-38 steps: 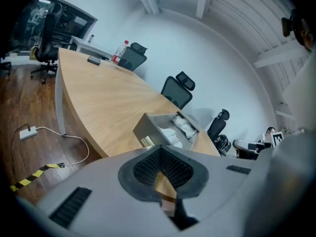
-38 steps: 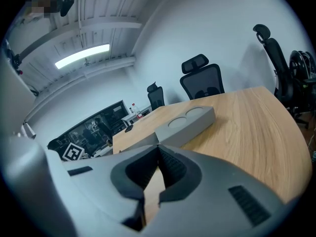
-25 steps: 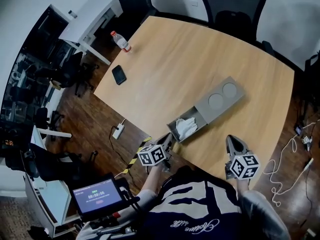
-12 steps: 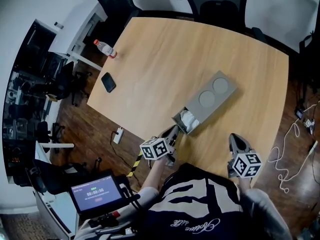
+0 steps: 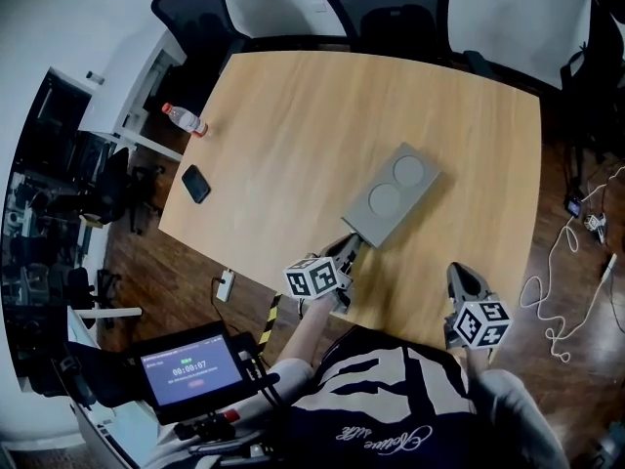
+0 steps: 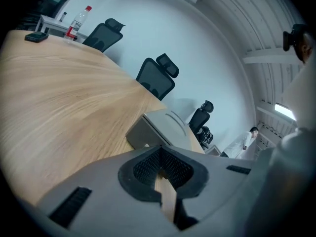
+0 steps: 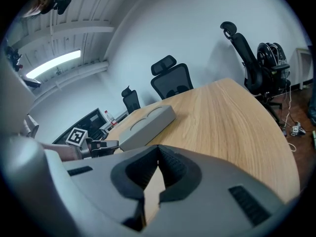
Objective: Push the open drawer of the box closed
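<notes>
— Both grippers shut on nothing, is that right?

— Yes. My left gripper [image 5: 349,249] has its jaws pressed tip to tip with nothing between them, and my right gripper [image 5: 461,274] is the same. With its jaws together, the left one serves me as a blunt pusher, not a clamp.

— Where is the box?

— The box [image 5: 391,191] lies slantwise on the tabletop [image 5: 293,125], towards the near edge, with its drawer end facing me. The drawer front [image 6: 142,133] looks flush with the body. I see no gap and nothing of the inside, so I judge it closed, or very nearly.

— And the left tips?

— Right at that front, touching it or just off it; I cannot tell which.

— Why is the right one idle?

— One pusher is enough. I hold it over the near edge, apart from the box, so it stays out of the way. The bottle [image 5: 183,118] and the phone [image 5: 195,183] sit by the left edge, well apart from all this, so they are no hindrance.
</notes>
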